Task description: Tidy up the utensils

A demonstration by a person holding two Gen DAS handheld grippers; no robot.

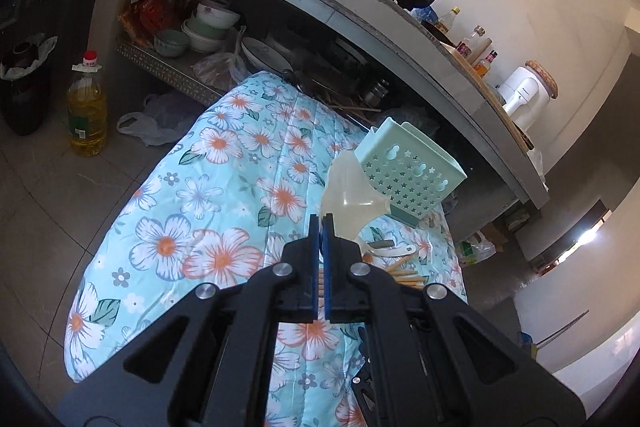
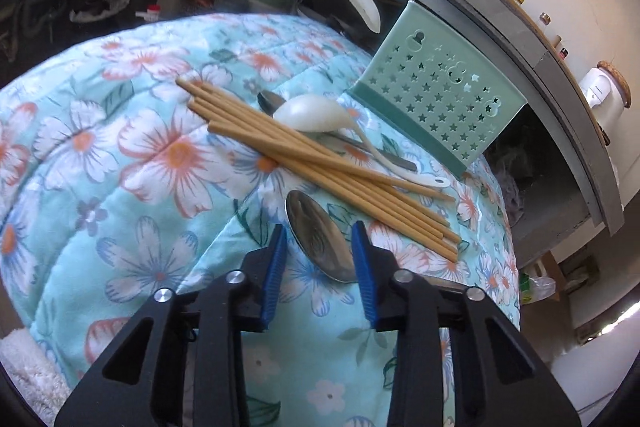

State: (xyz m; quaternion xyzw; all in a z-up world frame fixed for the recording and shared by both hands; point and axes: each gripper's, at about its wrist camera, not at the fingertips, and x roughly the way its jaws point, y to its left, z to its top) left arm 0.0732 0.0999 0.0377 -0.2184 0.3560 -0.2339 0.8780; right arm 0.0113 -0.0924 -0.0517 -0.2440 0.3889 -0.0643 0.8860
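Utensils lay on a floral quilt [image 1: 224, 163]. Left wrist view: the left gripper [image 1: 322, 223] had its fingers clamped tight on a translucent white plastic spoon [image 1: 352, 187], raised before the mint-green perforated plastic holder [image 1: 408, 175].

Right wrist view: the right gripper [image 2: 320, 247] stood partly open, its fingers flanking a steel spoon [image 2: 320, 239] near tan wooden chopsticks [image 2: 312, 155]; contact could not be confirmed.

There are 2 white plastic spoons: 1 [image 1: 352, 195] clamped at its handle between the left fingers, 1 [image 2: 312, 117] lying ahead of the right fingers. There are 2 metal spoons: 1 [image 2: 320, 239] with its bowl between the right fingers, 1 [image 2: 269, 102] farther ahead, mostly hidden under the white spoon. About 8 wooden chopsticks [image 2: 312, 163] lie in 1 loose bundle ahead of the right fingers. 1 green perforated utensil holder [image 2: 436, 95] stands beyond them.
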